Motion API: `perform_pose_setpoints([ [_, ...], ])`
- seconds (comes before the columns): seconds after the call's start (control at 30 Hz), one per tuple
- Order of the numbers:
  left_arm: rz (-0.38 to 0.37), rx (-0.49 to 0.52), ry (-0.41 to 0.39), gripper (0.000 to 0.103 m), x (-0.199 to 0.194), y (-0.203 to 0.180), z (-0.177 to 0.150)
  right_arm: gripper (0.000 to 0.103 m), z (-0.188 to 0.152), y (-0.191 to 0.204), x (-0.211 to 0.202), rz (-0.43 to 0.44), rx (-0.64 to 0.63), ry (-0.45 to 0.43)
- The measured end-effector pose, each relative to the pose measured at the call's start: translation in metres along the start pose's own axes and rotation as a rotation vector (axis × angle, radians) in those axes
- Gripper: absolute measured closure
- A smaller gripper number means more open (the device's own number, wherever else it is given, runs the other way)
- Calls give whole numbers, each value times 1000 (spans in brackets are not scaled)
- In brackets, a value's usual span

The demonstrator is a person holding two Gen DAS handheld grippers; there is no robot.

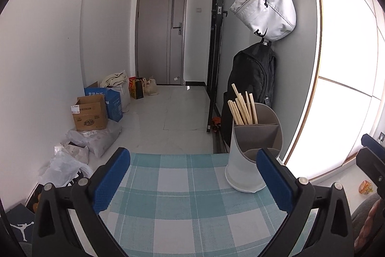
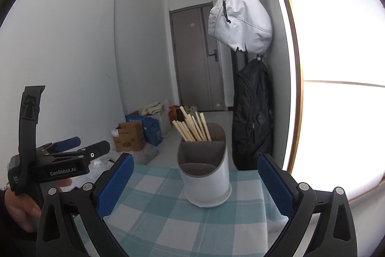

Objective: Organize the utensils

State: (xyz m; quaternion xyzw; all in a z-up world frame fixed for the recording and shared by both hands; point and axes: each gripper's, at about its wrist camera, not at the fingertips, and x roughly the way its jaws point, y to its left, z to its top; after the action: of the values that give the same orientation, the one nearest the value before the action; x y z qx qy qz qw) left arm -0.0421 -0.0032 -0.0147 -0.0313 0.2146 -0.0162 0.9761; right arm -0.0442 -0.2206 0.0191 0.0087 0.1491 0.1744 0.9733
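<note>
Standing upright near the far edge of the teal-and-white checked tablecloth: a white-and-grey divided plastic utensil holder, with pale wooden chopsticks bunched in its rear compartment. Spread wide and holding nothing: both the left gripper and the right gripper, blue pads apart over the cloth. Legible in the right wrist view: "GenRobot.AI" along the left gripper's black body.

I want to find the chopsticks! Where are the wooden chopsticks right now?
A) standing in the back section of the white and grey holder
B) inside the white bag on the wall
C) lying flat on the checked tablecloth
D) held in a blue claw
A: the bundle of pale wooden chopsticks stands leaning in the rear compartment of the white and grey divided holder, while the nearer compartments look empty and both claws are open and hold nothing.
</note>
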Motion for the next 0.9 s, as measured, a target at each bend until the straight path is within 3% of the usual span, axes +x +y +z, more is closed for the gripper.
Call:
perform_pose_setpoints([
  [0.13, -17, -32, 9, 1, 3, 3, 1, 0, -5, 1, 7, -11, -32, -2],
  [0.37, 0, 0, 36, 1, 11, 1, -6, 0, -13, -1, 23, -5, -16, 45],
  [0.9, 15, -14, 41, 1, 10, 1, -6, 0, -13, -4, 22, 4, -2, 59],
])
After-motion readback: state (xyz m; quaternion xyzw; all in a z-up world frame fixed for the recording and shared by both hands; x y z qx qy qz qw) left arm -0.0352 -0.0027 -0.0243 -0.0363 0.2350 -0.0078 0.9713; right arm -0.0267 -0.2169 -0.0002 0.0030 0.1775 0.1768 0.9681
